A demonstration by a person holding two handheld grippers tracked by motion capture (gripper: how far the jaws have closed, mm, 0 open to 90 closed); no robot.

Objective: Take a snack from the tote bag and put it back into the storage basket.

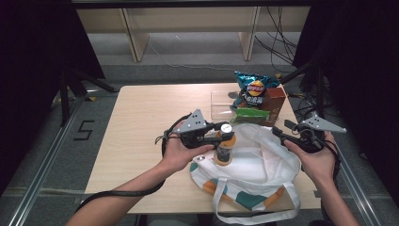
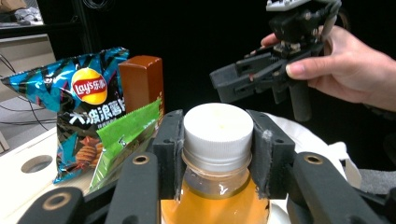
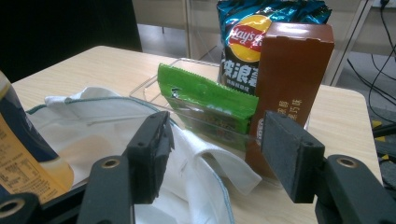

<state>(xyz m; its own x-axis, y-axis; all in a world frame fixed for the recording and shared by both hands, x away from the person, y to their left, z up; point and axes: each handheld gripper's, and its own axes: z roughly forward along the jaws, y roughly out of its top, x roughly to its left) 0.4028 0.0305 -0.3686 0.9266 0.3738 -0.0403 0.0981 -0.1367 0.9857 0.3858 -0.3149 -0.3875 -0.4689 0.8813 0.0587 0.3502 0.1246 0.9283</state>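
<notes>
Gripping the orange drink bottle [image 1: 225,149] just below its white cap [image 2: 217,131], the left gripper [image 1: 212,134] has its jaws closed on the neck, one pad on each side, as the left gripper view shows plainly. The bottle stands upright at the left edge of the white tote bag [image 1: 254,160], which lies spread open on the near right part of the tabletop [image 1: 141,117]; whether its base rests on the bag or hangs just above it I cannot tell.

A full bottle like this is likely fairly heavy for its size, stiff at the neck and cap but with smooth plastic walls that could slip or dent. The neck under the cap's rim looks like the safest hold, since the rim stops the bottle from sliding down through the pads. Held so high, it may swing if moved quickly, so a slow, level carry into the bag seems wise.

The right gripper [image 3: 212,154] hovers over the right side of the bag with its jaws moderately wide and nothing between them. The bag is soft and limp, so its mouth may need holding open.

Farther off, at the far right of the tabletop, a clear tray [image 1: 221,104] holds a blue chips bag [image 3: 252,32], a brown box [image 3: 292,84] and a green packet [image 3: 205,100], all standing upright close together.
</notes>
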